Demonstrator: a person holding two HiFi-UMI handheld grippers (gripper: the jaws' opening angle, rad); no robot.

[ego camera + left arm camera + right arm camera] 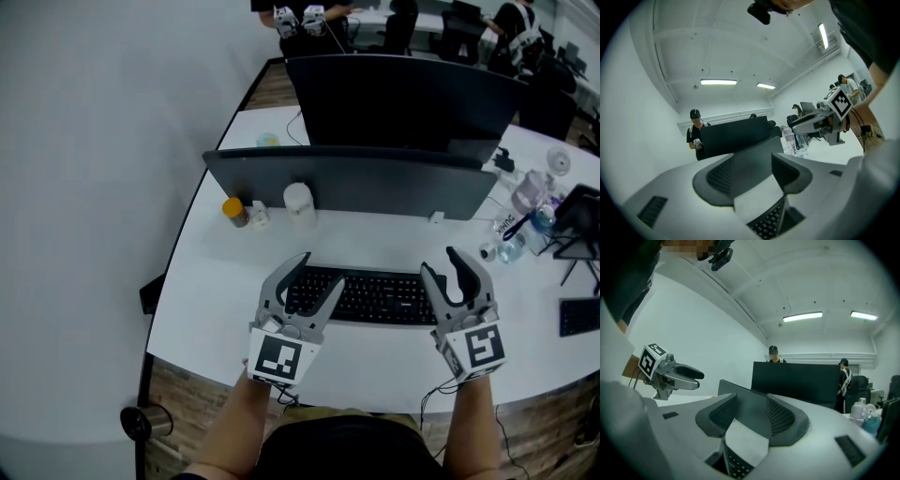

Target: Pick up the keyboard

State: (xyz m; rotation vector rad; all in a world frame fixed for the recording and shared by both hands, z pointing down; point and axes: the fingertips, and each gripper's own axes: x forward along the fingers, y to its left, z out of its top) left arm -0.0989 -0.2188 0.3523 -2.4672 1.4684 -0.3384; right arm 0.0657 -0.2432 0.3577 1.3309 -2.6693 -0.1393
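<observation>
White desk (225, 291): left gripper (320, 272) and right gripper (440, 263) gape wide; I'd grip the probably light, stiff keyboard (375, 295) at nine and three o'clock.

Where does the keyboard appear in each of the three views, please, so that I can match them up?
Head view: the keyboard lies just below centre.
Left gripper view: only a wedge of its black keys shows, at the bottom centre.
Right gripper view: again only a wedge of keys, at the bottom, left of centre.
Shared landmark: the black monitor stands beyond it in all three.
</observation>
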